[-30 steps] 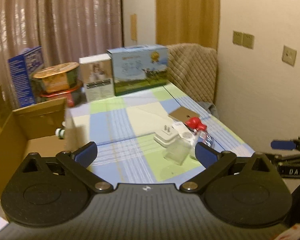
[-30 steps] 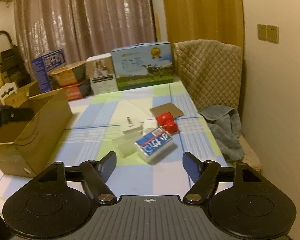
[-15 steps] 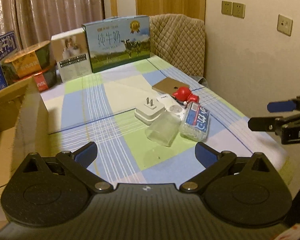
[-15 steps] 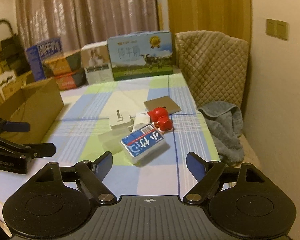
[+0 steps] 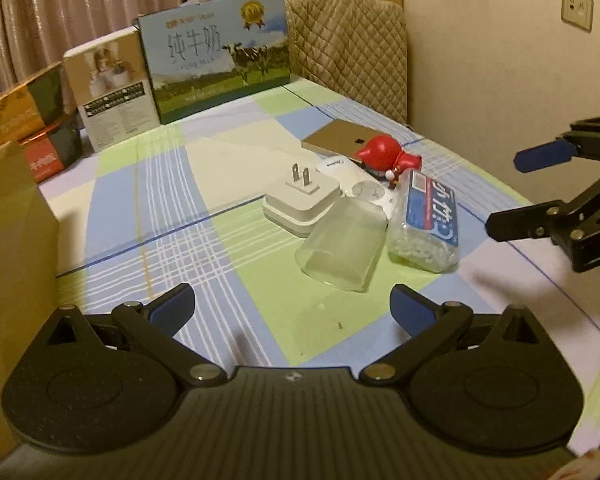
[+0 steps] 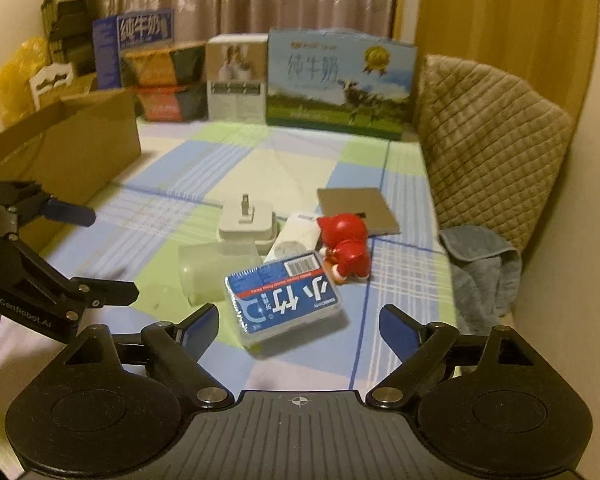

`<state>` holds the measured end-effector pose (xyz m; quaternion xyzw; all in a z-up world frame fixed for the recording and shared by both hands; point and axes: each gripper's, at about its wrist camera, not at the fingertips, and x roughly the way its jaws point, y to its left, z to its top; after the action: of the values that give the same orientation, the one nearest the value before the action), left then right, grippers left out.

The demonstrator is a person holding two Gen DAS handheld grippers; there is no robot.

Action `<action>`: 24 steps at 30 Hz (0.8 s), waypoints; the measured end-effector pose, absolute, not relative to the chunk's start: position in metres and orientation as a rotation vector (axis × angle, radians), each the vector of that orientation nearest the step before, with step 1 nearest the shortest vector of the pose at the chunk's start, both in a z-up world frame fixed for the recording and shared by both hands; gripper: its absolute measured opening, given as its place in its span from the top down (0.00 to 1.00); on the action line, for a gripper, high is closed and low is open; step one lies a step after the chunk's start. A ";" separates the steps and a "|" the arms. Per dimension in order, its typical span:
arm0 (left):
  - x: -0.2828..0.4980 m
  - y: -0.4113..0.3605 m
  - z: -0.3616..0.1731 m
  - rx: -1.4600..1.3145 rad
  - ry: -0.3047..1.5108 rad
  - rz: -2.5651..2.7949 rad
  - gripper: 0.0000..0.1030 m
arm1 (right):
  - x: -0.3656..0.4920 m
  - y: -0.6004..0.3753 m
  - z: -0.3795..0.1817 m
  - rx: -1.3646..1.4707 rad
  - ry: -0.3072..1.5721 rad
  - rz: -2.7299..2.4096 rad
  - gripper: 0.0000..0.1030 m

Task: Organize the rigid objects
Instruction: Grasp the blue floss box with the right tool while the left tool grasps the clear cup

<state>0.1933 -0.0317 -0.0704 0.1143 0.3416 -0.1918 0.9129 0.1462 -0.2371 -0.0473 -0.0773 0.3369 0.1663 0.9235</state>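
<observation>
The table [image 5: 148, 184], covered by a checked blue, green and cream cloth, carries the work area. An open cardboard box [image 6: 80, 148] stands at its left edge and is judged to be the destination for the loose items. Printed cartons line the far edge, the largest being the milk carton [image 5: 216, 52].

The items to be organised lie in one tight cluster near the right half of the table. From larger to smaller:

- a clear plastic cup [image 5: 342, 246] on its side, mouth toward the left gripper;
- a clear box with a blue label [image 6: 286, 298], just beside the cup;
- a white plug adapter [image 5: 302, 204], prongs up, touching or nearly touching the cup;
- a flat tan card [image 5: 346, 138] at the rear;
- a red figurine [image 6: 346, 248] against the labelled box.

The left gripper [image 5: 292, 308] hovers short of the cup, jaws wide and holding nothing. The right gripper [image 6: 296, 326] hovers over the near end of the labelled box, jaws wide and likewise empty.

Judged step: approach for a first pick. The right gripper suits the labelled box: it should straddle the short sides, descend until the pads sit below the lid edge, then close. The cup is likely to roll, so the left gripper should close across its walls, not its rim. Neighbouring items should not be nudged.
</observation>
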 end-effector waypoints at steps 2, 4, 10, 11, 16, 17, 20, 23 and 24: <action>0.199 -0.034 -0.074 0.243 0.708 -0.406 0.01 | 0.155 -0.235 -0.054 -0.175 0.705 0.359 0.15; 0.204 -0.036 -0.076 0.245 0.711 -0.414 0.01 | 0.164 -0.232 -0.059 -0.201 0.710 0.382 0.12; 0.214 -0.036 -0.082 0.262 0.732 -0.428 0.01 | 0.190 -0.229 -0.074 -0.233 0.749 0.414 0.07; 0.215 -0.035 -0.082 0.262 0.735 -0.430 0.01 | 0.194 -0.229 -0.076 -0.243 0.756 0.416 0.07; 0.218 -0.037 -0.083 0.275 0.734 -0.447 0.01 | 0.209 -0.226 -0.085 -0.241 0.776 0.459 0.07; 0.218 -0.038 -0.084 0.280 0.732 -0.447 0.01 | 0.211 -0.224 -0.087 -0.252 0.782 0.461 0.07; 0.221 -0.038 -0.085 0.276 0.737 -0.447 0.01 | 0.215 -0.221 -0.091 -0.255 0.791 0.478 0.07; 0.222 -0.038 -0.086 0.278 0.737 -0.449 0.01 | 0.217 -0.221 -0.092 -0.252 0.796 0.480 0.07; 0.222 -0.038 -0.087 0.280 0.737 -0.452 0.01 | 0.218 -0.220 -0.093 -0.251 0.801 0.478 0.07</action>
<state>0.2223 -0.0382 -0.0868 0.1354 0.3559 -0.2183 0.8985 0.2179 -0.2204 -0.0929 -0.1206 0.3850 0.2299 0.8856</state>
